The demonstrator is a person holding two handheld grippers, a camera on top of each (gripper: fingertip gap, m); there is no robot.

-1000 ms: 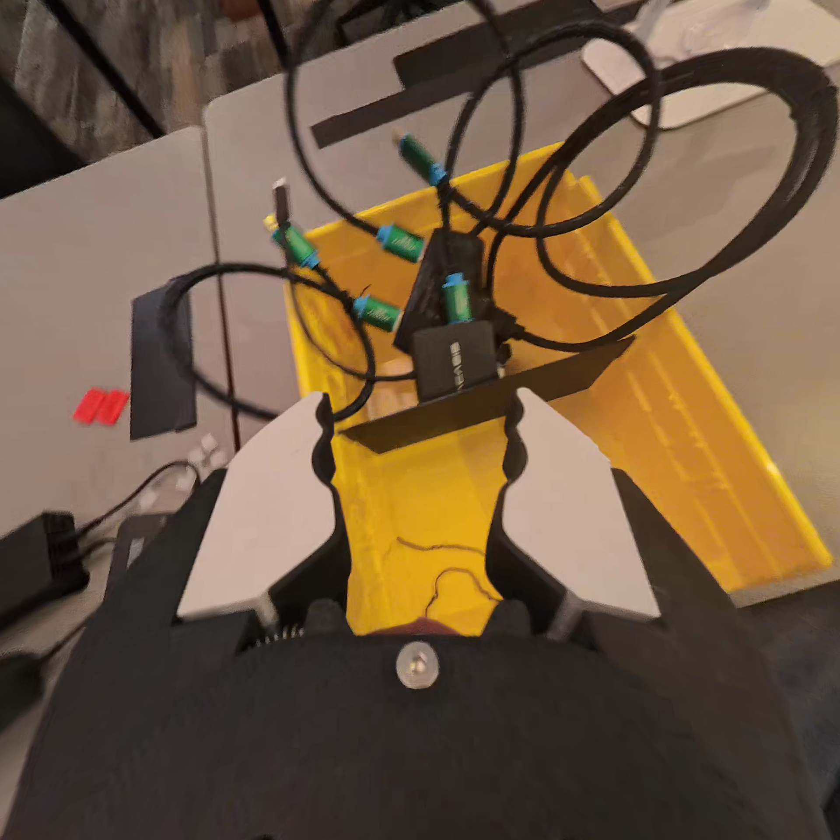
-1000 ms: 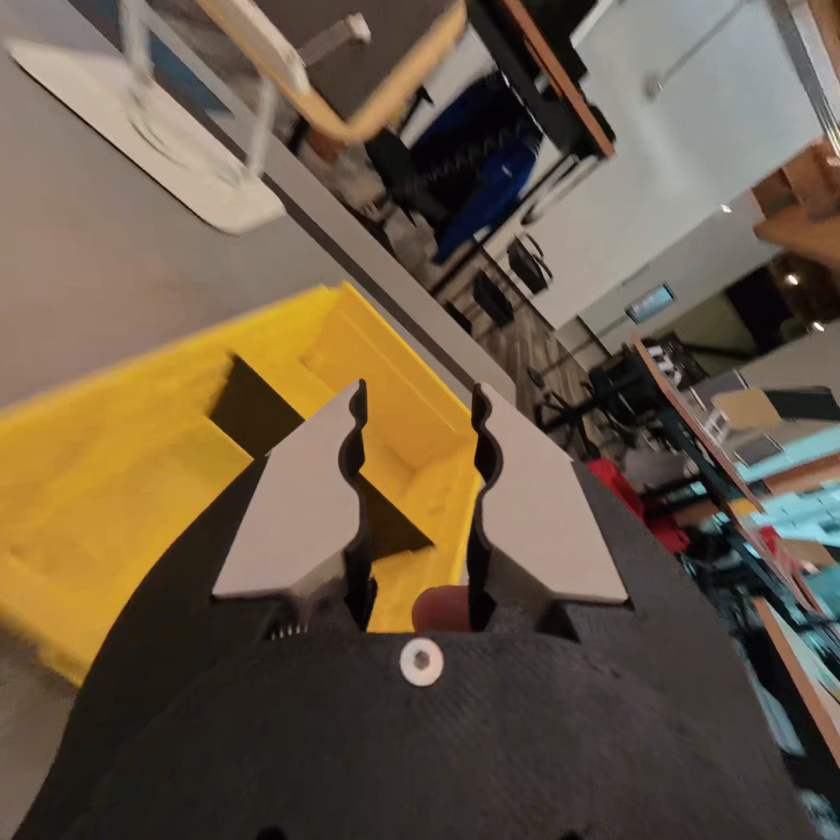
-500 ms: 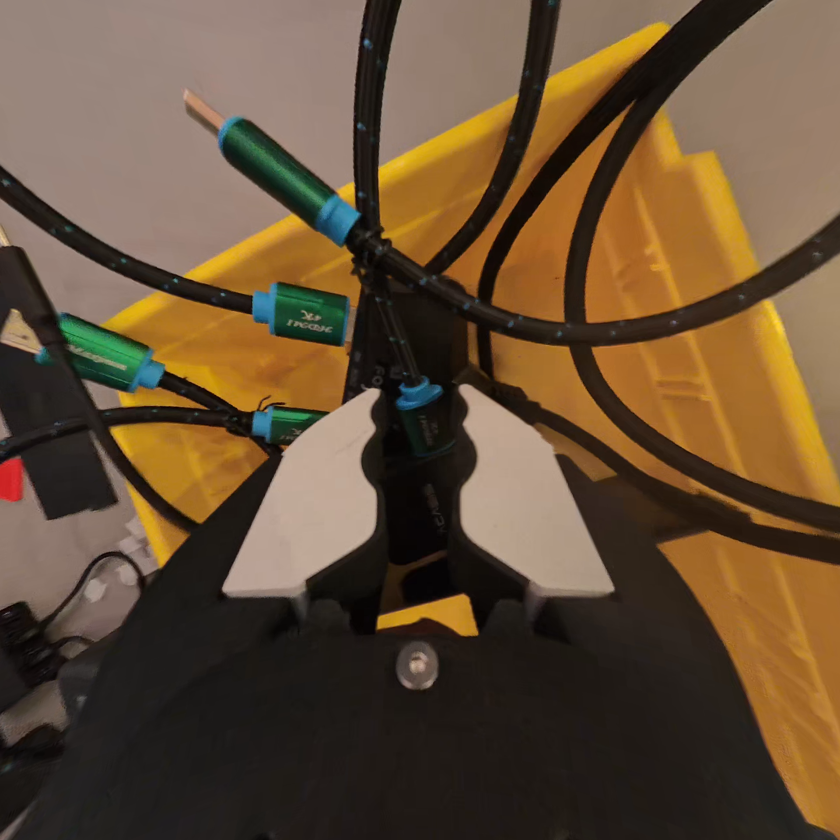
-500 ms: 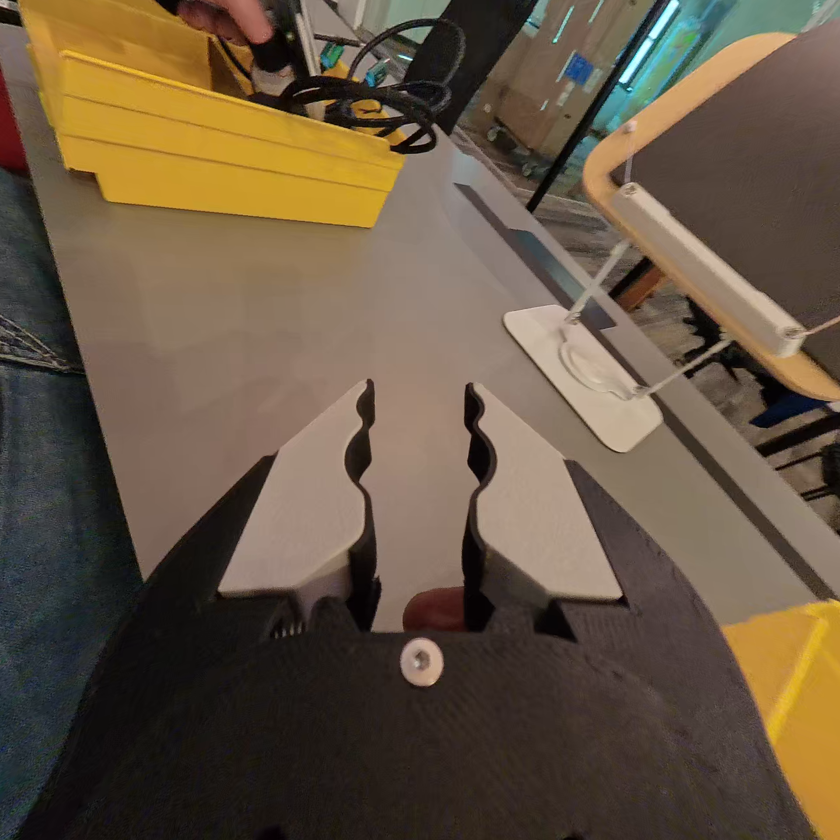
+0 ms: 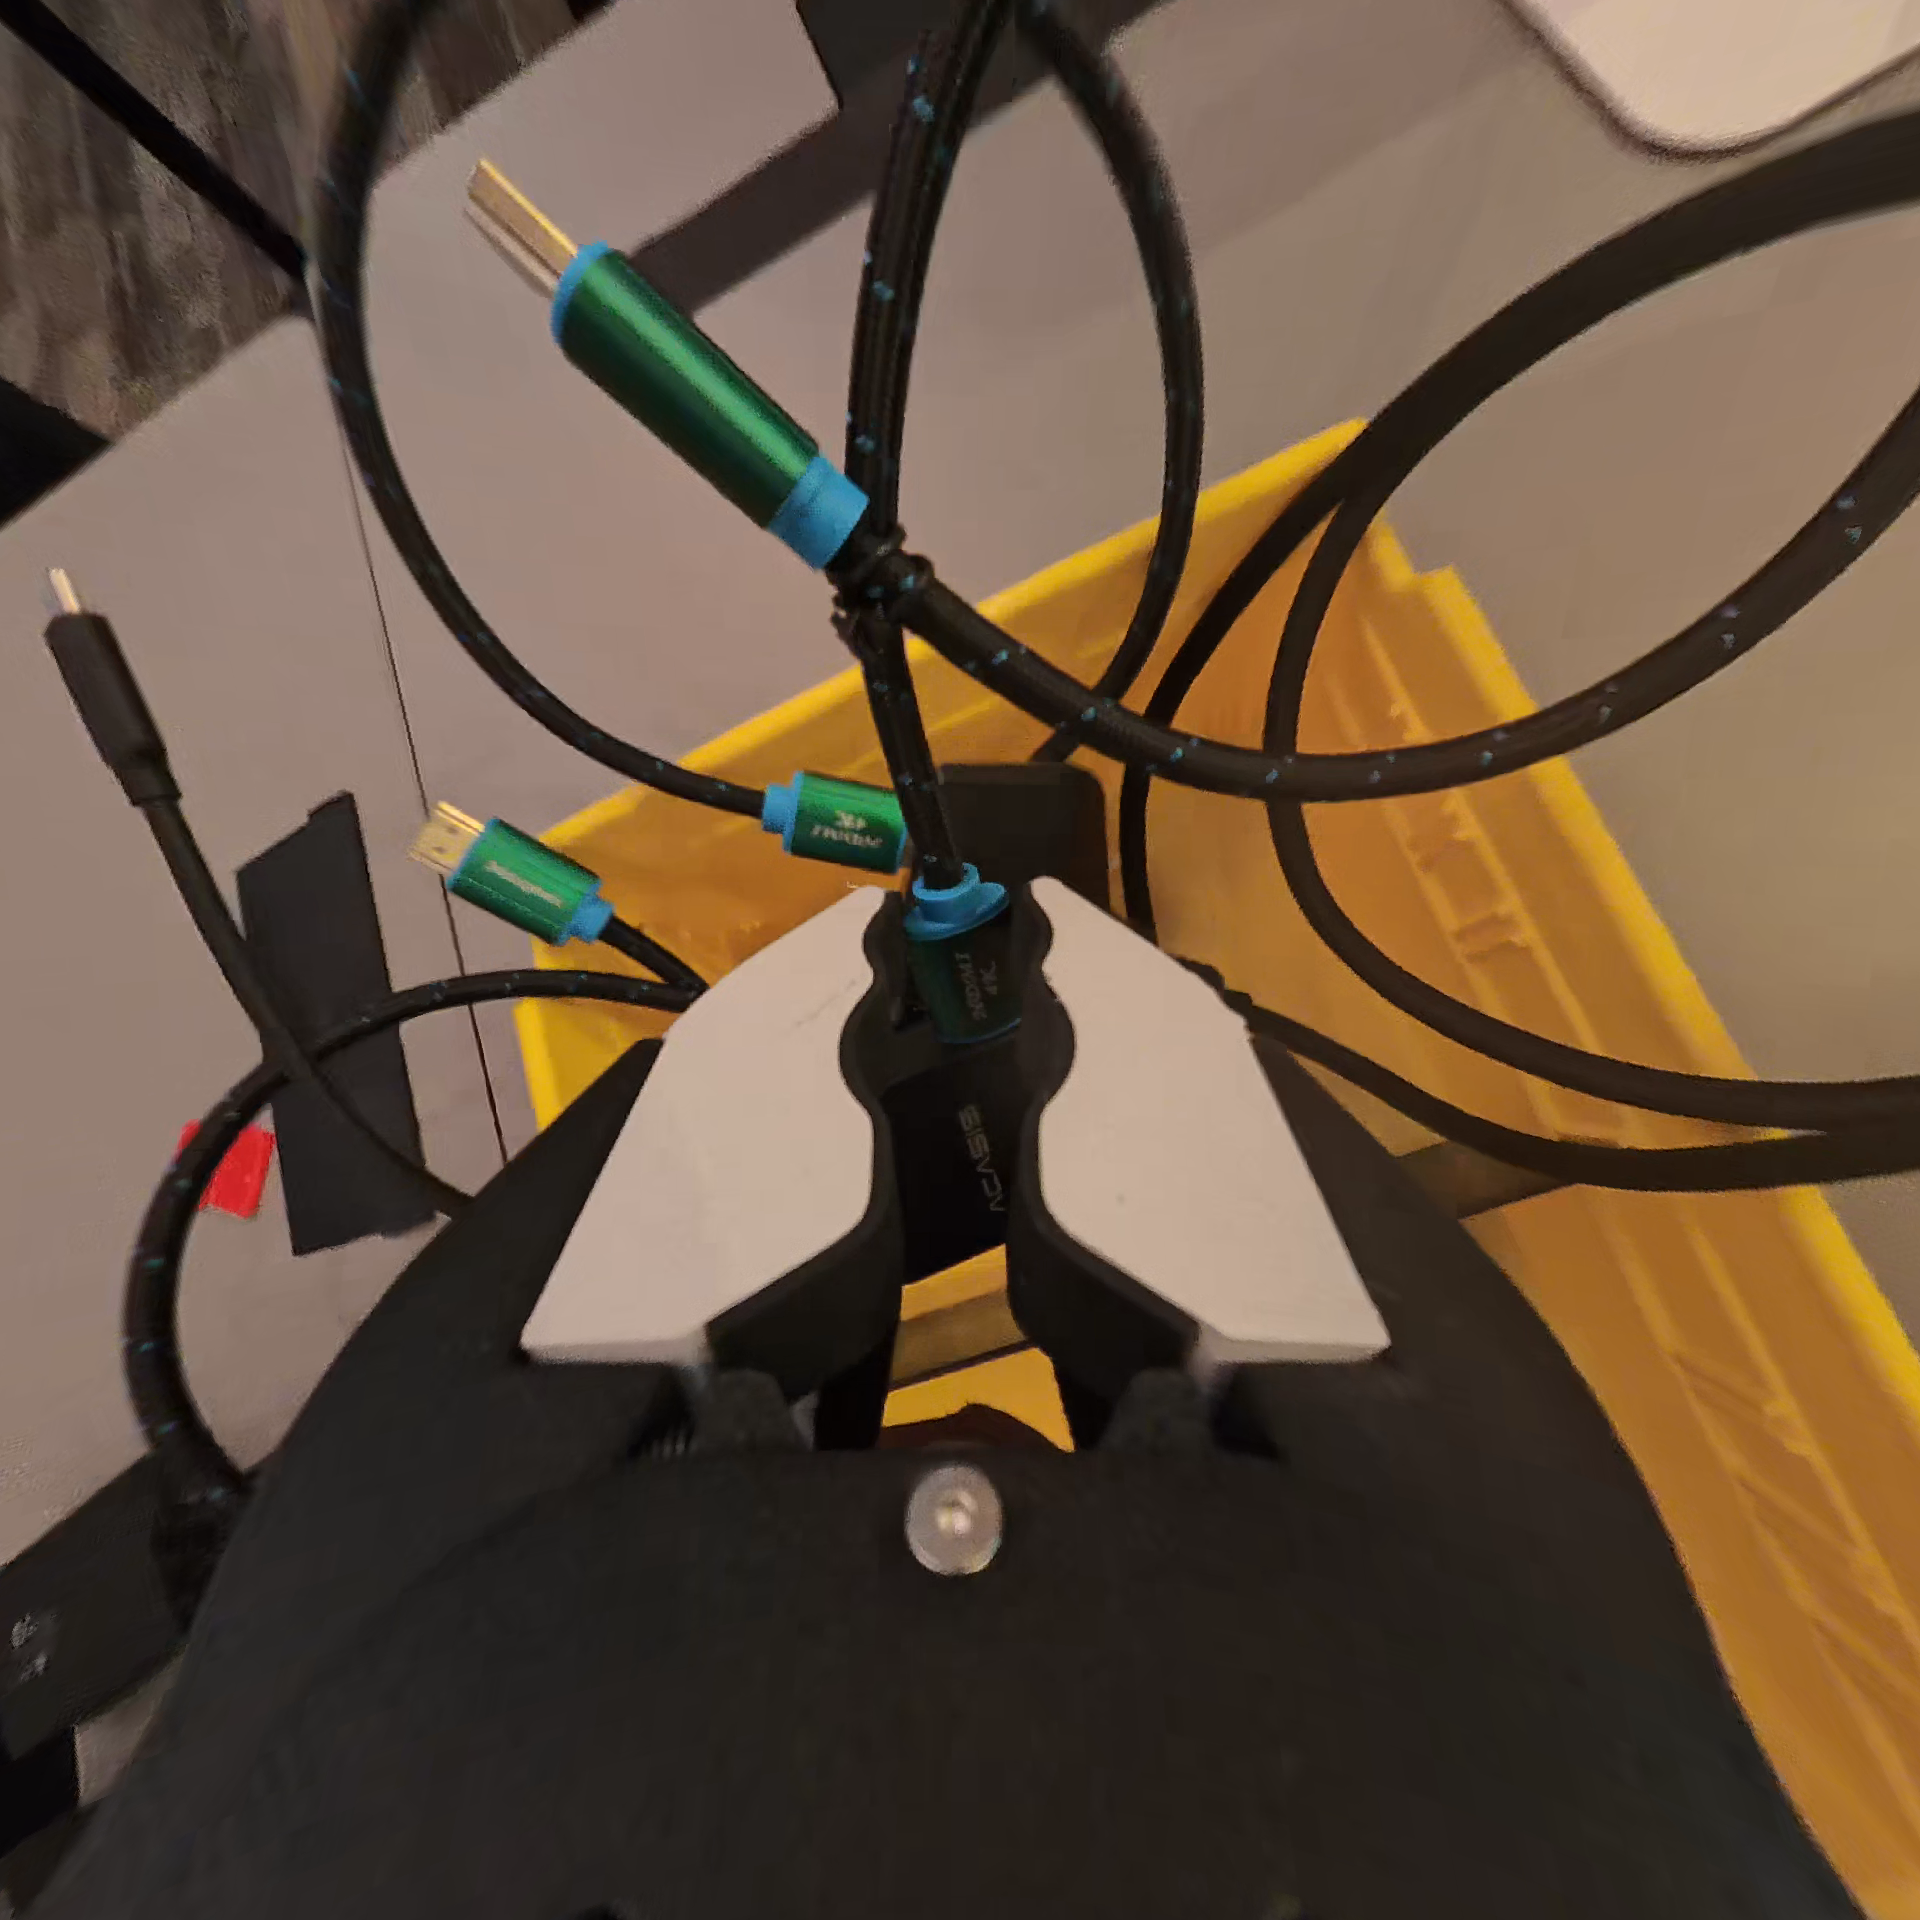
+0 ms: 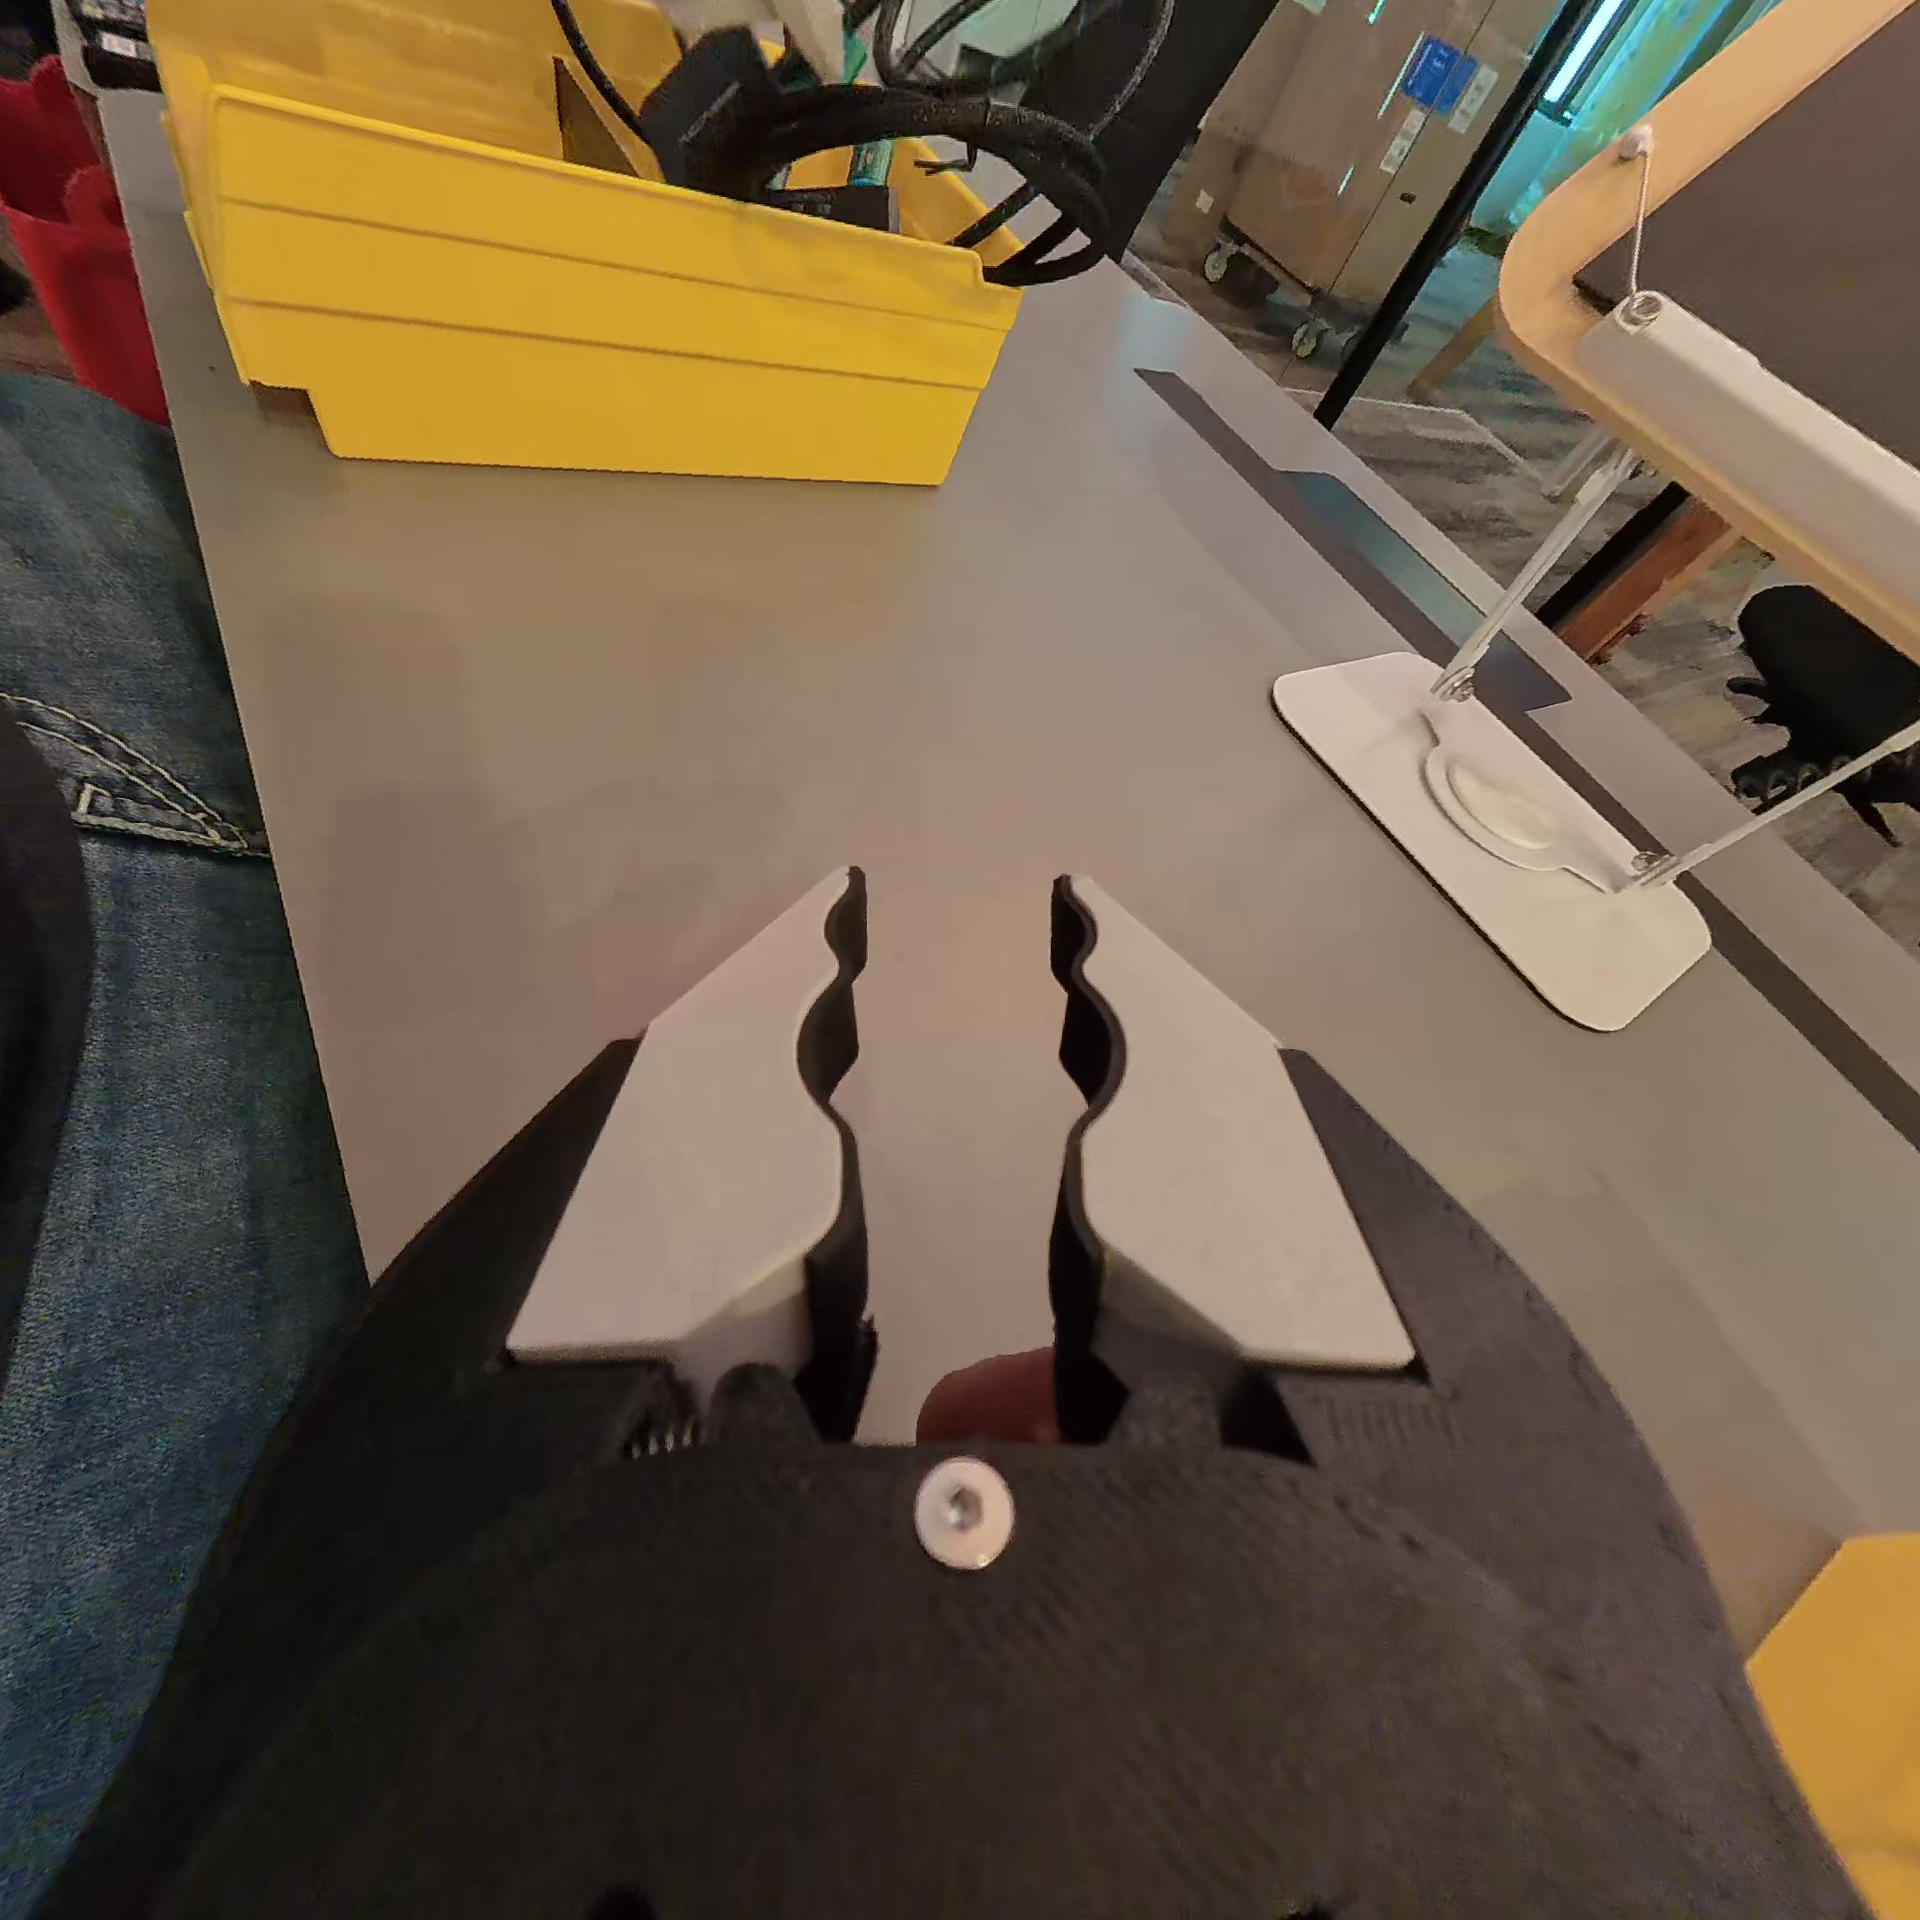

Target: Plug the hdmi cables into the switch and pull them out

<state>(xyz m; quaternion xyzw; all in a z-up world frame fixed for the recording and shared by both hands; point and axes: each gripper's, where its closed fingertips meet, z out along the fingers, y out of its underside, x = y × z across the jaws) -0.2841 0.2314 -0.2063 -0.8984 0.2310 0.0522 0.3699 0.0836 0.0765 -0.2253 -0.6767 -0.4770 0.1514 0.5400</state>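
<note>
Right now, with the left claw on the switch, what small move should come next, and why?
Probably bring the right claw over to the yellow bin and take hold of a green plug. The left claw is shut on the black switch, steadying it, with that plug standing in it, while the right claw is open, empty, over bare table.

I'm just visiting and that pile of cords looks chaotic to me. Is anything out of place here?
Yes: the braided black cables loop in a tangle above the yellow plastic bin, knotted together behind one loose green metal plug. The left gripper grips the black switch box.
</note>
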